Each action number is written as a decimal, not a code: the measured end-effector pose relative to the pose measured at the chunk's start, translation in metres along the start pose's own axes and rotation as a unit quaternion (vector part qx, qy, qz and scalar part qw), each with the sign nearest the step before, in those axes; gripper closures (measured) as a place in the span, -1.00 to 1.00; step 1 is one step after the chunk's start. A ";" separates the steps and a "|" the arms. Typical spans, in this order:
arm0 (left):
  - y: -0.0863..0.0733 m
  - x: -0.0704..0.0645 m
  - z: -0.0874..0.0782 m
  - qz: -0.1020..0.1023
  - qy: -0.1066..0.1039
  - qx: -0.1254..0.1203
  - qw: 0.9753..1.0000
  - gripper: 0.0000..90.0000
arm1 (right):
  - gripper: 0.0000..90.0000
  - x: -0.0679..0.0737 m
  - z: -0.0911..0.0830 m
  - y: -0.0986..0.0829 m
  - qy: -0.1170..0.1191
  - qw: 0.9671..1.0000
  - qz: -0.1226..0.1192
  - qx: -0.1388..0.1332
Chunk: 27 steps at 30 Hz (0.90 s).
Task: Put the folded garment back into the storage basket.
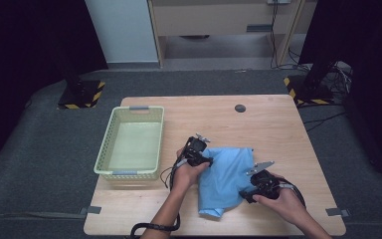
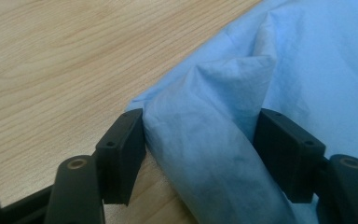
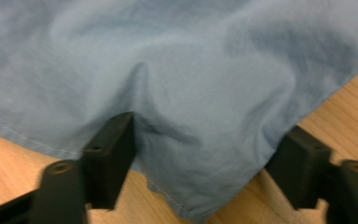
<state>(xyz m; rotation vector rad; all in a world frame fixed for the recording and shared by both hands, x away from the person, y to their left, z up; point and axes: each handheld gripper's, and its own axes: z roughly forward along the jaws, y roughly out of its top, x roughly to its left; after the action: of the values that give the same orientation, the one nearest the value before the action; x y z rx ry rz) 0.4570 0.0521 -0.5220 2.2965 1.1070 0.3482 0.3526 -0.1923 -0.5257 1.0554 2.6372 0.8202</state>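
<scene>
The soft light blue cloth (image 1: 227, 179) lay crumpled on the near middle of the pale wooden table (image 1: 278, 129), well to the right of the light green plastic basket (image 1: 131, 144). The left gripper (image 1: 205, 160) sat at the cloth's left edge with its jaws wide apart, and in the left gripper view a puffy fold of the cloth (image 2: 205, 140) filled the gap between them and touched both, not yet squeezed. The right gripper (image 1: 247, 195) sat at the cloth's near right edge, also wide open, with the stitched hem of the cloth (image 3: 191, 140) bunched between its jaws.
</scene>
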 end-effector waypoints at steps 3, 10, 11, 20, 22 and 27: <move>-0.001 -0.001 0.000 0.003 0.000 -0.005 1.000 -0.19 | -0.07 0.000 -0.001 0.001 0.007 1.000 0.001 -0.005; -0.004 -0.003 -0.001 0.008 -0.005 -0.015 1.000 -0.03 | 0.41 -0.003 0.001 0.004 0.023 1.000 0.007 -0.020; -0.004 -0.003 -0.001 0.008 -0.006 -0.017 1.000 -0.01 | 0.48 -0.003 0.002 0.004 0.025 0.999 0.009 -0.021; -0.007 -0.008 -0.004 0.001 -0.012 -0.026 1.000 0.38 | 0.78 0.000 0.003 0.004 0.030 0.999 0.004 -0.035; -0.008 -0.009 -0.004 -0.001 -0.016 -0.026 1.000 0.53 | 0.80 0.001 0.003 0.004 0.030 0.999 0.001 -0.038; -0.007 -0.014 -0.009 0.002 -0.014 -0.026 1.000 0.72 | 0.85 0.002 -0.005 0.006 0.037 0.998 -0.002 -0.043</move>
<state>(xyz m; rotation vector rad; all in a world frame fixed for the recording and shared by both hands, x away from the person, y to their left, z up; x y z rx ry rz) 0.4399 0.0479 -0.5190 2.2515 1.0677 0.3405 0.3529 -0.1893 -0.5186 1.0167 2.6360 0.9802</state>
